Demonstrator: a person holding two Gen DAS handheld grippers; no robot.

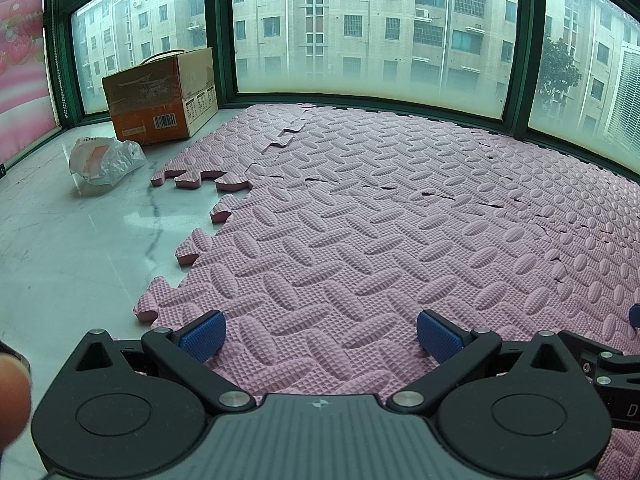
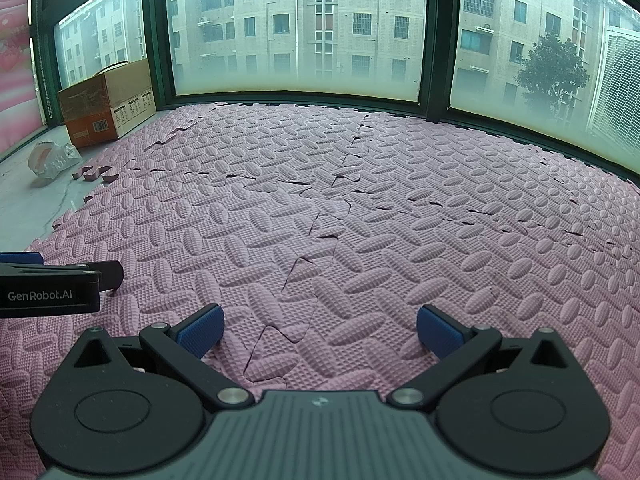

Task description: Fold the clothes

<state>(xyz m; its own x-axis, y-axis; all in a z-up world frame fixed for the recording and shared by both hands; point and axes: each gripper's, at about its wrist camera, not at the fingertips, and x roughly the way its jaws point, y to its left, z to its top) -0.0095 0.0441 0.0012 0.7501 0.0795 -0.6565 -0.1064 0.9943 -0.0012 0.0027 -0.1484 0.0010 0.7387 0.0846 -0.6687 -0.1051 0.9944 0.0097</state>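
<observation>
Pink foam mat [image 2: 360, 216] runs right up to the windows [image 2: 296, 28], a box [image 1: 160, 96] and a plastic bag [image 1: 104, 160] off at the far left, and no clothes anywhere in either view. Left gripper [image 1: 320, 336] and right gripper [image 2: 318, 332] both hover low over the mat, jaws spread wide, gripping nothing. My read: folding hasn't begun, or the garment lies out of frame, so everything's left to do

1. Soft, even daylight enters through the windows [image 1: 360, 28] at 12 o'clock.
2. Shadows are faint; a pale sheen lies on the marble floor [image 1: 80, 248].
3. Fisheye bending curves the edges; a blurred fingertip [image 1: 12, 396] sits at 8 o'clock.
</observation>
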